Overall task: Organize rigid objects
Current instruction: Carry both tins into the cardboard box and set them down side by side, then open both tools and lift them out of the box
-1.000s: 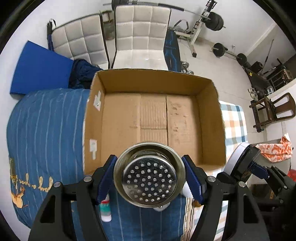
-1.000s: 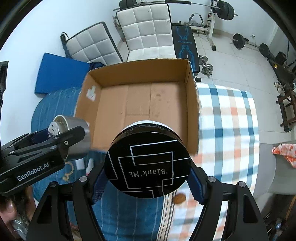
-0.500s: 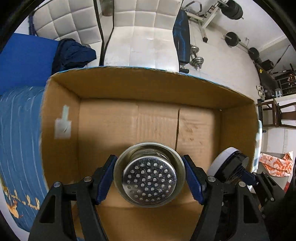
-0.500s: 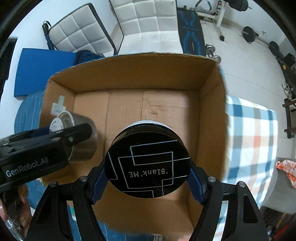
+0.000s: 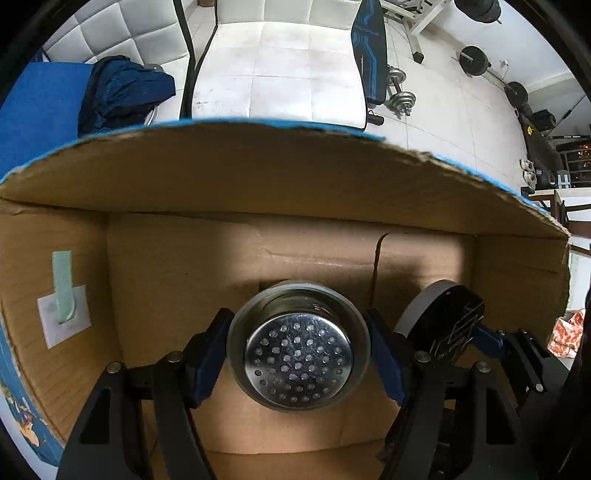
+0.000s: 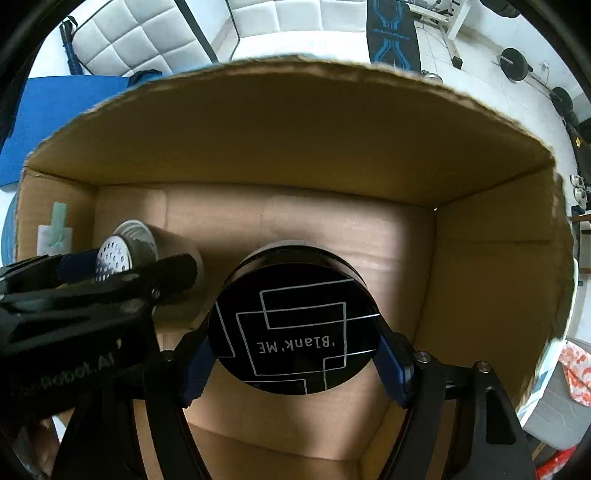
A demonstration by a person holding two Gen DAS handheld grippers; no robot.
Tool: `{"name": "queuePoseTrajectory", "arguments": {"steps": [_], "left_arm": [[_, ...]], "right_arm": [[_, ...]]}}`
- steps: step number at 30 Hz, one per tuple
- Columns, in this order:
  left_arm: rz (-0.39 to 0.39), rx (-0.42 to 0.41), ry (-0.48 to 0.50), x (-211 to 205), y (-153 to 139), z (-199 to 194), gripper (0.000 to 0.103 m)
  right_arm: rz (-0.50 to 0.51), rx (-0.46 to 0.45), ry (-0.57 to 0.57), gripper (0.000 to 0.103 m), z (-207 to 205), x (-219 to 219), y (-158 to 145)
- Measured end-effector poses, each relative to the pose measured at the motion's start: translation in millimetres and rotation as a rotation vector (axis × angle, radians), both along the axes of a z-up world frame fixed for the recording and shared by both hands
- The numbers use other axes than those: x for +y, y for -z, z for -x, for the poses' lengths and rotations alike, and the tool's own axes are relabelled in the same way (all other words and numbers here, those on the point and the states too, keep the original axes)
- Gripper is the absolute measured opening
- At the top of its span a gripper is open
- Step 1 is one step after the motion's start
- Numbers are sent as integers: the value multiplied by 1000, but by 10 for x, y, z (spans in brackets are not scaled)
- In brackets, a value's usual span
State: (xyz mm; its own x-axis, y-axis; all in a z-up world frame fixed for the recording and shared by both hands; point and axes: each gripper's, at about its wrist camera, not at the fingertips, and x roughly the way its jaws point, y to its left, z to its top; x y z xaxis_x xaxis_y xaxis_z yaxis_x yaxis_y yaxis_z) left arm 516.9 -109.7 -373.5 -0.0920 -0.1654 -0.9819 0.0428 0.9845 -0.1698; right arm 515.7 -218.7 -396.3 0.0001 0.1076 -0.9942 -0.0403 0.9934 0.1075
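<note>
White tiled floor (image 5: 454, 107), brightly lit. Two white quilted chairs (image 5: 280, 74) with black frames side by side at back. Dark blue cloth (image 5: 122, 92) bundled beside left chair; blue mat (image 5: 37, 110) flat on floor at far left. Black bench pad with blue pattern (image 6: 393, 33) upright right of chairs. Chrome dumbbell (image 5: 400, 98) on floor near pad. Barbell with black plates (image 5: 491, 74) along white wall at right. Orange-and-white patterned cloth (image 6: 576, 369) at lower right edge.
</note>
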Motion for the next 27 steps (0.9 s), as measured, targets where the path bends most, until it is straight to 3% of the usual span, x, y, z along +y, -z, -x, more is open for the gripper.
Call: {"name": "queuePoseTrajectory", "arguments": {"steps": [8, 13, 20, 23, 27], "left_arm": [[-10, 31, 33, -107, 58, 13, 70], [-18, 21, 30, -130, -54, 9, 70], [-72, -47, 30, -60, -351, 85, 70], [-64, -77, 4, 87, -527, 197, 77], [-66, -113, -22, 238, -665, 354, 78]], "right_arm": [[-31, 60, 19, 77, -82, -69, 248], [-50, 99, 32, 80, -134, -139, 341], [-64, 106, 45, 83, -87, -169, 263], [-56, 98, 43, 84, 7, -152, 202], [-31, 72, 36, 92, 194, -94, 88]]}}
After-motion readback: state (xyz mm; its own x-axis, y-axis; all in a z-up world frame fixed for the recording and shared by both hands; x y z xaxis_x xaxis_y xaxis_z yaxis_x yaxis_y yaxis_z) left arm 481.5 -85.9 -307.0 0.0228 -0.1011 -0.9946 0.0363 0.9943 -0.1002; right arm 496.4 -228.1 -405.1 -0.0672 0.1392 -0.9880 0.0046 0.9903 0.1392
